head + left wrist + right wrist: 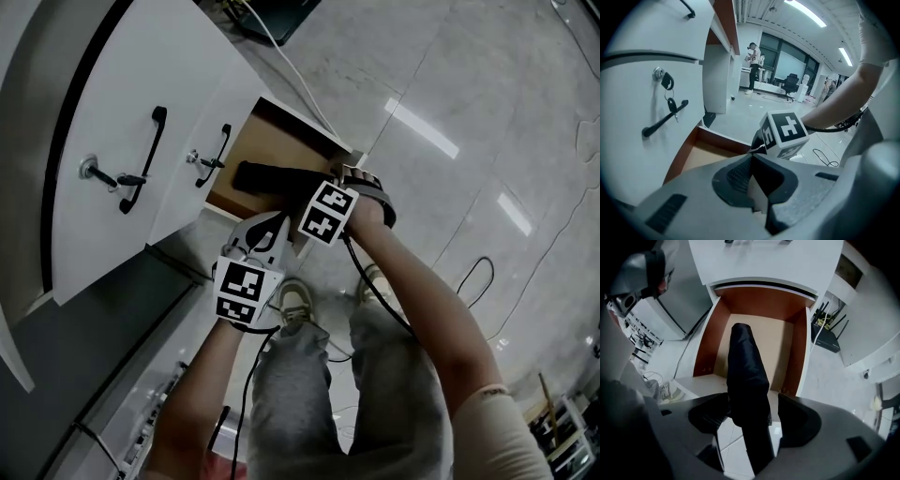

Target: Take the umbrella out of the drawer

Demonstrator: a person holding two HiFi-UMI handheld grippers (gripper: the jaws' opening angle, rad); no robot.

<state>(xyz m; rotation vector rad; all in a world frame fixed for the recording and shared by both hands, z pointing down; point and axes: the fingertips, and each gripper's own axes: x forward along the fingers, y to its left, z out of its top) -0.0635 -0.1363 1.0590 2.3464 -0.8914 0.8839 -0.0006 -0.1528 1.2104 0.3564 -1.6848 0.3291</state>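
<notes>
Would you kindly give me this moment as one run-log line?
right gripper: open, jaws either side of umbrella | left gripper: shut, empty | umbrella: lying in open drawer

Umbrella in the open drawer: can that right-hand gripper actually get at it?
Probably yes: the drawer stands open, nothing covers the folded black umbrella, and the right gripper has its open jaws on either side of it.

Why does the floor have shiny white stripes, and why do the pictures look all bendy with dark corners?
Head view: the stripes are glare on the glossy floor, and the wide lens bends the white cabinet. Left gripper view: the round lens leaves black corners, and the ceiling lights glow plain white. Right gripper view: the black umbrella shows hardly any detail.
</notes>
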